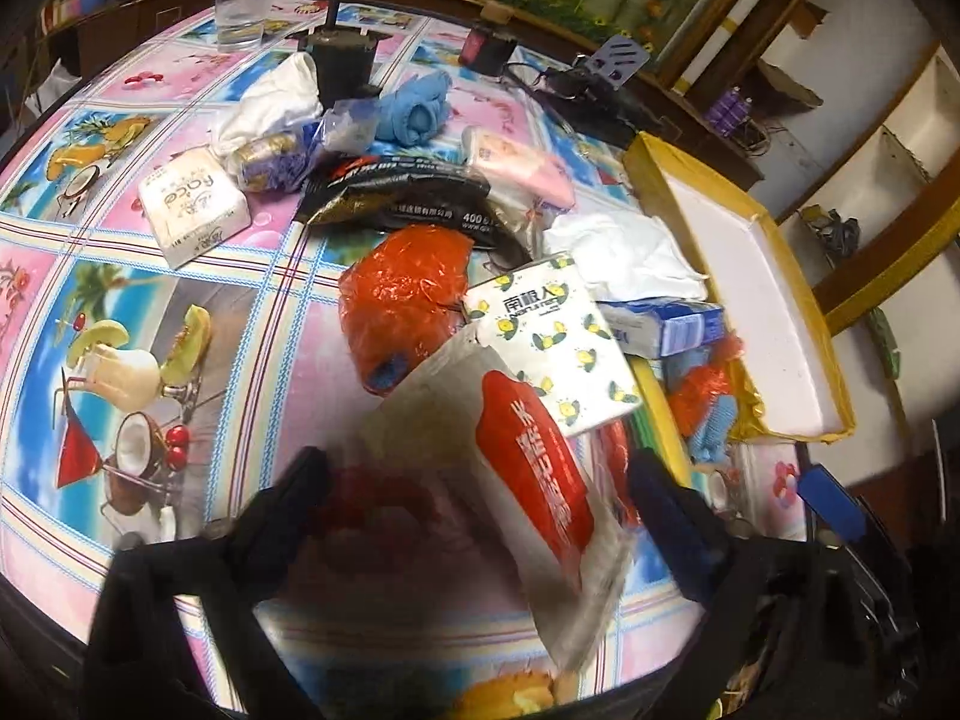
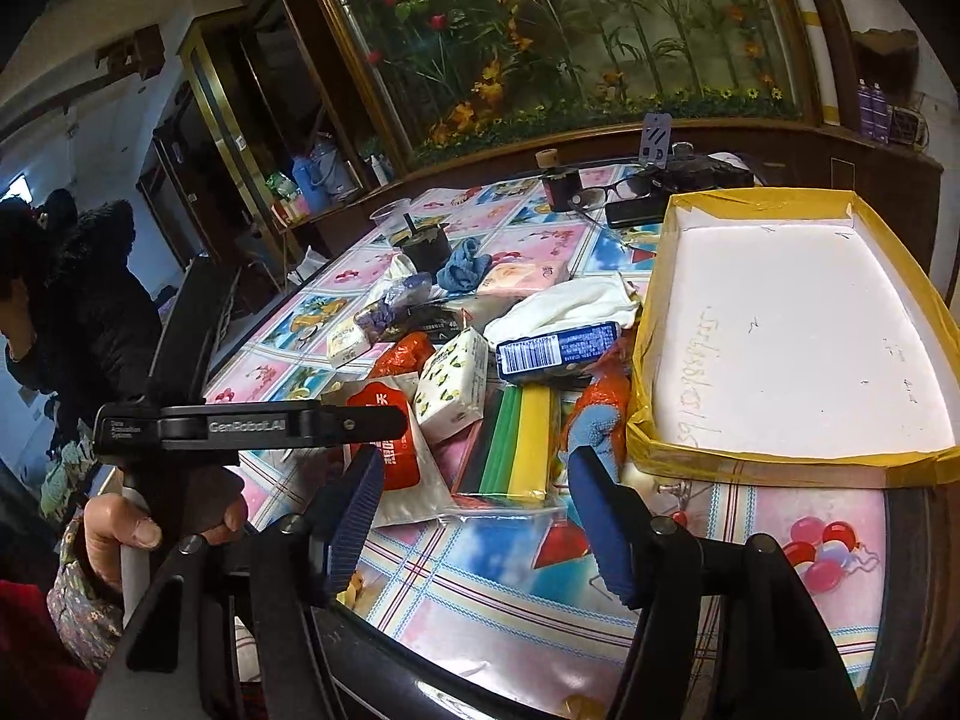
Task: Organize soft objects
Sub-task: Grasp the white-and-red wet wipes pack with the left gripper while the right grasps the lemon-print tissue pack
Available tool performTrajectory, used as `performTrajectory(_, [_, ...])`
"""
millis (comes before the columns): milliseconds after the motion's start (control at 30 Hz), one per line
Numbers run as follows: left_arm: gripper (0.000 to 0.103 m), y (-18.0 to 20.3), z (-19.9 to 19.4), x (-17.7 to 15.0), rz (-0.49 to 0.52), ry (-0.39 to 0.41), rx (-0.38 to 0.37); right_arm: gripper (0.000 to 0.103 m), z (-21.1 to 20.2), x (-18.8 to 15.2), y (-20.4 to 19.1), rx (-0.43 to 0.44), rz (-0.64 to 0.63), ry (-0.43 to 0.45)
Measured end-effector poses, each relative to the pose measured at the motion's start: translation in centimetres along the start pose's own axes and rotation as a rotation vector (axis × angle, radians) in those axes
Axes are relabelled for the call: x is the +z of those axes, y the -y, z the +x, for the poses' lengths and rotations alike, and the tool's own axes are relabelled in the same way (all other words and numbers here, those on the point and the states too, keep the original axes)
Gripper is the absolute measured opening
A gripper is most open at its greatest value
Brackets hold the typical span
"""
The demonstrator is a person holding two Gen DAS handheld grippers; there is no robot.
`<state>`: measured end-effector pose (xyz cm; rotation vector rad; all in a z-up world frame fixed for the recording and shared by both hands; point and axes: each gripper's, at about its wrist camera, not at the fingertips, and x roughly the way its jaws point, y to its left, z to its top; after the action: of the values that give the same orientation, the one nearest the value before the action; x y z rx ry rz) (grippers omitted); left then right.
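Soft pile: tissue packs, cloths and bags heaped mid-table on the patterned tablecloth (image 2: pixel 480 576), just left of the yellow-rimmed tray (image 2: pixel 780 456), whose white floor looks bare.

Thing in hand's reach: the white packet with the red label (image 1: pixel 528 492), lying flat at the near edge of the heap, partly under the lemon-print tissue pack (image 1: pixel 558 336).

Left gripper (image 1: pixel 480 480): fingers spread wide, one on each side of the red-label packet; the packet sits between them and blurred, so I cannot say whether either pad touches it. Nothing is clamped.

Right gripper (image 2: pixel 474 516): fingers apart and holding nothing, hovering over the near table edge, pointed at the striped green-and-yellow packet (image 2: pixel 516 444).

Which way it lies: from the left gripper the packet is straight ahead and below, its long axis running from near-right up toward far-left, so the fingers cross it roughly on its short side.

Nearer hand: the left, by a good margin; seen from the right wrist, the left tool sits right over that packet (image 2: pixel 384 450).

Where it has to go: the tray is off to the left gripper's right, past the blue tissue box (image 1: pixel 666 324) and the orange-and-blue bundle (image 1: pixel 702 402).

Likely next move: close on the packet, lift clear of the lemon-print pack, swing right to the tray.

Risk: the thin packet may fold or drag its neighbour along.
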<state>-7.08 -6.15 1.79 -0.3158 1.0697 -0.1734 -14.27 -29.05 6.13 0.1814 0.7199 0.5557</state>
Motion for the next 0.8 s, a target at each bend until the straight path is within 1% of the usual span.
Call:
performTrajectory(33, [0.067, 0.0, 0.3, 0.1, 0.007, -0.012, 0.010, 0.068, 0.0, -0.1, 0.1, 0.002, 0.001, -0.001])
performTrajectory(67, [0.062, 0.3, 0.3, 0.1, 0.031, 0.010, 0.027, 0.068, 0.0, -0.2, 0.2, 0.003, 0.000, -0.002])
performTrajectory(100, [0.056, 0.5, 0.4, 0.1, 0.044, 0.008, 0.031, 0.068, -0.1, -0.2, 0.3, 0.003, 0.001, -0.002])
performTrajectory(200, [0.054, 0.1, 0.3, 0.1, 0.060, 0.009, 0.027, 0.068, 0.1, -0.1, 0.5, 0.003, 0.010, -0.008])
performTrajectory(300, [0.052, -0.7, -0.3, 0.0, 0.093, 0.033, 0.046, 0.068, 0.8, 0.3, 0.1, 0.012, 0.005, -0.023])
performTrajectory(333, [0.048, -1.3, -0.6, 0.0, 0.091, 0.039, 0.045, 0.068, 1.2, 0.5, -0.4, 0.011, -0.003, -0.032])
performTrajectory(500, [0.049, -4.0, -1.9, 0.2, 0.078, 0.075, 0.065, 0.068, 4.6, 2.3, -2.4, -0.020, -0.018, -0.104])
performTrajectory(633, [0.049, -4.9, -2.5, -0.1, 0.079, 0.102, 0.076, 0.068, 8.2, 3.6, -4.9, -0.076, -0.083, -0.166])
performTrajectory(667, [0.049, -5.0, -2.6, -0.2, 0.079, 0.108, 0.076, 0.068, 9.1, 3.9, -5.3, -0.104, -0.095, -0.180])
performTrajectory(700, [0.049, -5.2, -2.7, -0.2, 0.080, 0.113, 0.078, 0.068, 10.0, 4.1, -5.6, -0.131, -0.098, -0.192])
performTrajectory(800, [0.049, -5.8, -2.9, -0.2, 0.078, 0.124, 0.079, 0.068, 12.7, 4.6, -6.1, -0.168, -0.116, -0.238])
